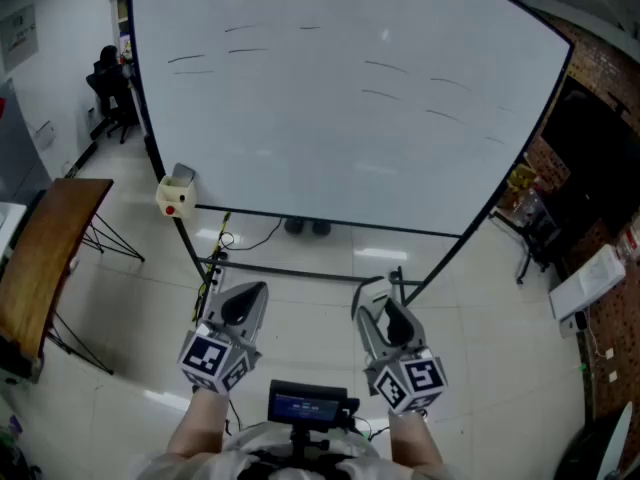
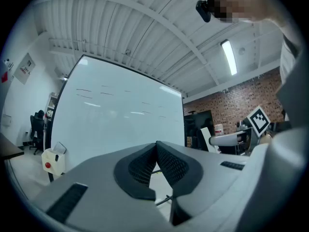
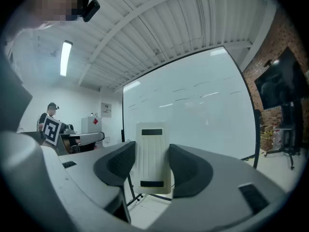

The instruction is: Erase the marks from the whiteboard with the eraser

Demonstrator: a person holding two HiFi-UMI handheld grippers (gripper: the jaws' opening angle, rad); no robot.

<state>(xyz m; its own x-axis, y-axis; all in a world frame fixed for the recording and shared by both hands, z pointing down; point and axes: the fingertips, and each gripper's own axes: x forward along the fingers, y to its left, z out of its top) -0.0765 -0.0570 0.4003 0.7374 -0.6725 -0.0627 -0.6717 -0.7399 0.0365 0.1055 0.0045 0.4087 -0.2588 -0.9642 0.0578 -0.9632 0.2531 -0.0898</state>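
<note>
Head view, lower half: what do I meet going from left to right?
Wooden table → cream box with a red button → left gripper, shut on nothing → right gripper, shut on the eraser → long white box at the far right.

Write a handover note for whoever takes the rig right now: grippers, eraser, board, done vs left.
Left hand-held gripper: shut, empty, held low below the board's lower edge.
Right hand-held gripper: shut on the eraser, also low and clear of the board.
Whiteboard: upright on its stand ahead of both grippers. It has short dark marks at upper left and more right of centre.
Done: the eraser is in hand.
Left: raise the eraser to the board and wipe both groups of marks. No wiped patch can be made out.
</note>
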